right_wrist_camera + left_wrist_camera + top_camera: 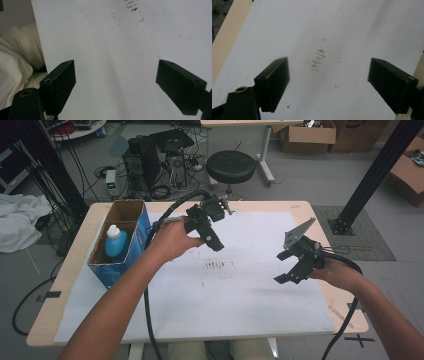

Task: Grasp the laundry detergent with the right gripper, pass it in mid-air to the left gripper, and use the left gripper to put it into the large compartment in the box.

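Tongs both gaping wide, holding nothing: left tongs over the table's 11 o'clock, right tongs around 3, above the smudged white sheet.

Two grippers are counted: left gripper and right gripper. Left of the left gripper, one cardboard box with one blue bottle is counted.
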